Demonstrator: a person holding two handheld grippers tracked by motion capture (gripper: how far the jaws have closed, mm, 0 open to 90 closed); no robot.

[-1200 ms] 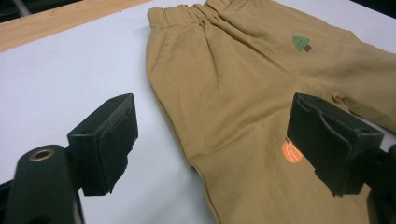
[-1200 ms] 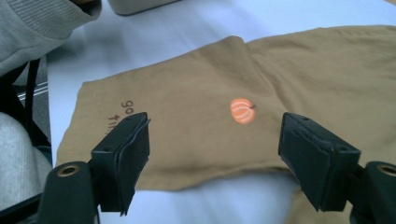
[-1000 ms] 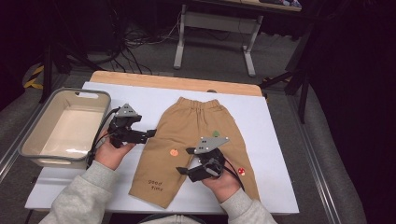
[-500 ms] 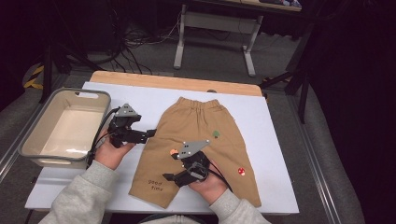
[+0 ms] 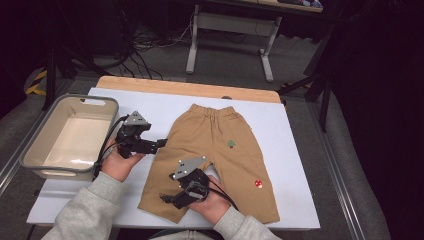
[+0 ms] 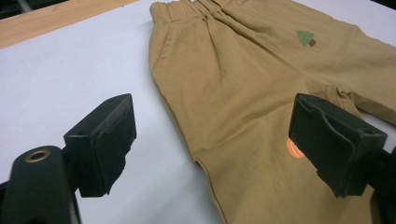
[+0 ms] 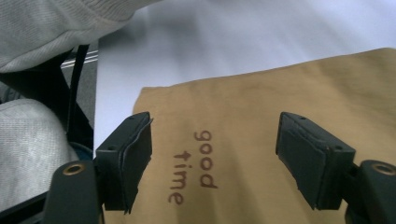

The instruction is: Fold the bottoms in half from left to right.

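While the tan trousers are spread flat across the middle of the white table cover, with the waistband toward the top of the high view and the legs toward the bottom, both grippers are held low beside them. The left gripper is seen at centre left of the high view, at the outer edge of the trouser leg on that side; its jaws are spread wide, and in the left gripper view the cloth's side seam runs between them untouched, with an orange patch peeping out beside the jaw at the right of that frame and a small green tree print at upper right. The right gripper is found at lower centre of the high view, over the hem of the same leg. Its jaws are likewise parted, and nothing is pinched; in the right gripper view the words "good time" are framed between them, printed on the cloth. A beige tub is set at the left of the high view, just beyond the cover's edge. A red spot is marked on the other leg, at lower right.
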